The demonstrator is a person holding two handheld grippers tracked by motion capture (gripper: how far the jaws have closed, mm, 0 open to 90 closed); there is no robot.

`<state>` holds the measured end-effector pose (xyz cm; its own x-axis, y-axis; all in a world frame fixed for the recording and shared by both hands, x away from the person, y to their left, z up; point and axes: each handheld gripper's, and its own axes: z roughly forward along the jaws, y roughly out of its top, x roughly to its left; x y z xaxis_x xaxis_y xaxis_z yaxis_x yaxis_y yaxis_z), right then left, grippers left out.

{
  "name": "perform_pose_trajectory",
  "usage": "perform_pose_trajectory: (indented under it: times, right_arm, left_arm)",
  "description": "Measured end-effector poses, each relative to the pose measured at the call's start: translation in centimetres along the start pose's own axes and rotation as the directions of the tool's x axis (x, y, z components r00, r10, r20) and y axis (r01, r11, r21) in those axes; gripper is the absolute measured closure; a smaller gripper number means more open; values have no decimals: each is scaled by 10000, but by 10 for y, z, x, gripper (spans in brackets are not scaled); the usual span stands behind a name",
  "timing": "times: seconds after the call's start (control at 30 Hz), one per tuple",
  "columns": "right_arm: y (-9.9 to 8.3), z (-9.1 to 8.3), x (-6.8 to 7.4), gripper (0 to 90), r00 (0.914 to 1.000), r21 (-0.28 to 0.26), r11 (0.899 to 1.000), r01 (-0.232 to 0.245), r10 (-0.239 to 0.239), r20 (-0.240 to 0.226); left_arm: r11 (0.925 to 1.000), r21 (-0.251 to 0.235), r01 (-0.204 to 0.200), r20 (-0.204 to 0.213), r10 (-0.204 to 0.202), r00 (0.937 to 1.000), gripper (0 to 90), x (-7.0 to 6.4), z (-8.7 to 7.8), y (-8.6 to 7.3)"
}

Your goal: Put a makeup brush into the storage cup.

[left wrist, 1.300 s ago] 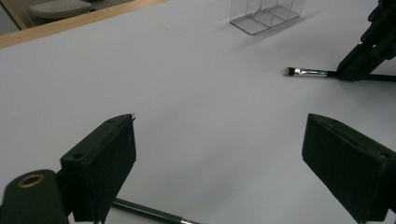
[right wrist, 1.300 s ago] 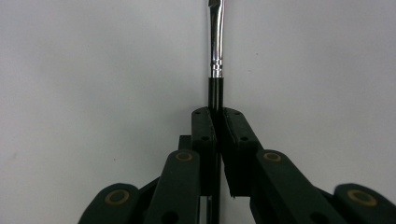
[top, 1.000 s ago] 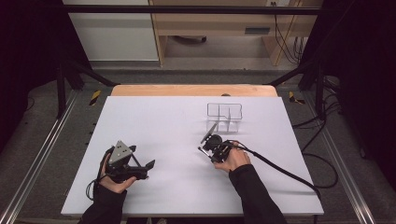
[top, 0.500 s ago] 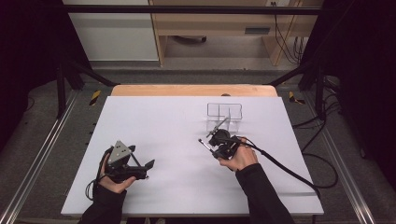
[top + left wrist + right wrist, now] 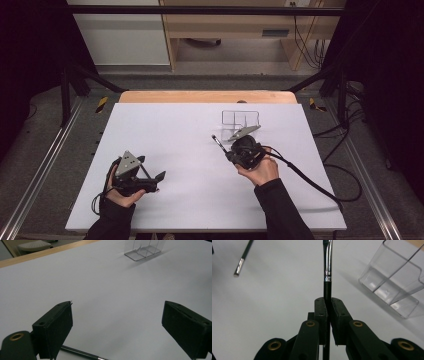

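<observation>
While the right claw (image 5: 328, 305) pinches a brush (image 5: 327, 270), bare table (image 5: 165, 125) surrounds it.

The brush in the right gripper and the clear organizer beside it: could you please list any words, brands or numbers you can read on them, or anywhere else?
None can be read. The brush, clamped in the right gripper, shows a plain black handle and silver ferrule. The clear organizer carries no label. The white table is unmarked, and the left gripper shows no print.

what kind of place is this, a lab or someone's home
Probably a lab recording rig: a white table framed by metal rails, black curtains, and cabled tongs gripping a brush near a clear organiser.
</observation>
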<state>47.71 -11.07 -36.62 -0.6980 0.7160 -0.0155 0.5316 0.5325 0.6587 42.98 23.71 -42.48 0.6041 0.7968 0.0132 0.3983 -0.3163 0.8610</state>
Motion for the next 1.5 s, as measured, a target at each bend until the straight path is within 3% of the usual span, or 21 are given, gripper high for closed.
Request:
perform_pose_trajectory:
  times: [0.17,0.37,0.5,0.7,1.13,1.27,1.5]
  right_arm:
    - [-2,-6,-3,844,9993,-971,9947,-333,316,-182]
    - [-6,-13,-10,844,9974,-1943,9783,-721,700,-175]
    - [-7,-21,-15,844,9958,-2628,9605,-914,908,-147]
    - [-6,-29,-19,844,9918,-3593,9256,-1188,1277,10]
    - [-2,-37,-28,845,9787,-4938,8561,-1525,2003,448]
    - [1,-36,-33,844,9739,-5129,8413,-1706,2232,422]
    - [3,-33,-38,844,9684,-5387,8248,-1716,2416,614]
  left_arm:
    - [10000,-17,37,5,-37,10000,89,0,0,0]
    - [10000,-45,86,0,-86,10000,89,1,0,0]
    - [9999,-47,91,-10,-91,10000,89,1,0,-1]
    - [9999,-88,131,-26,-131,9999,88,2,-1,-1]
    - [9995,-176,246,-66,-247,9997,87,3,-1,-1]
    - [9995,-186,264,-76,-266,9996,87,3,-1,-1]
    - [9997,-165,191,-45,-192,9998,86,3,-1,-2]
